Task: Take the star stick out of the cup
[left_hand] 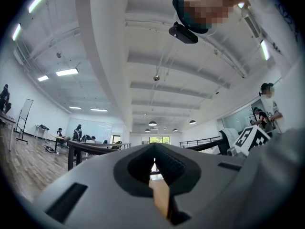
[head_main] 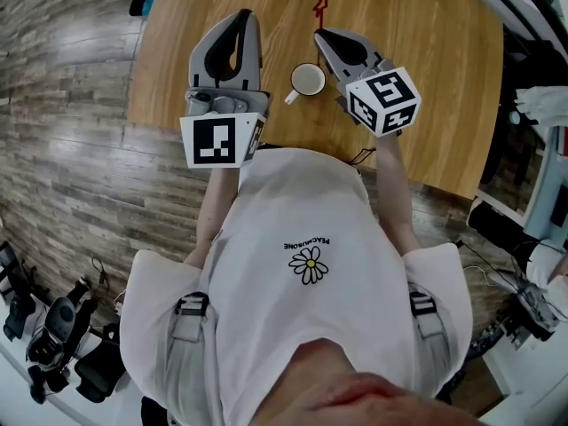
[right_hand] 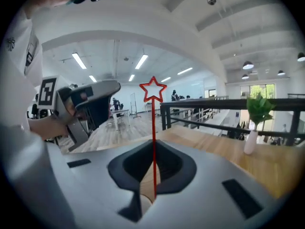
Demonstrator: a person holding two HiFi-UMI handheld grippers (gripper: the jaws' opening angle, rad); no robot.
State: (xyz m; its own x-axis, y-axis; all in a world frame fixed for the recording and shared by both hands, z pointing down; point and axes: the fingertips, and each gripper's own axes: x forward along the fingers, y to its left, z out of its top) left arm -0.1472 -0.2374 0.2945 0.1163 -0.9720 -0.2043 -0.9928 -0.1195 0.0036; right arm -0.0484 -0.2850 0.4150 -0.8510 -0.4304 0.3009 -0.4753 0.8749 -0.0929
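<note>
A white cup point(head_main: 308, 80) stands on the wooden table point(head_main: 426, 105), between my two grippers, and looks empty from above. The red star stick point(right_hand: 153, 128) is clear of the cup. My right gripper point(right_hand: 153, 149) is shut on its thin shaft, and the outlined star point(right_hand: 153, 90) stands up beyond the jaw tips. In the head view the star stick point(head_main: 322, 7) points away past the right gripper point(head_main: 318, 34), just right of the cup. My left gripper point(head_main: 246, 14) hovers left of the cup. In its own view the left gripper point(left_hand: 155, 149) is shut with nothing in it.
A small white vase with a green plant point(right_hand: 250, 137) stands on the table's far right. The table's near edge runs just in front of the person's body. Wood-plank floor lies to the left, with dark equipment point(head_main: 53, 335) on it.
</note>
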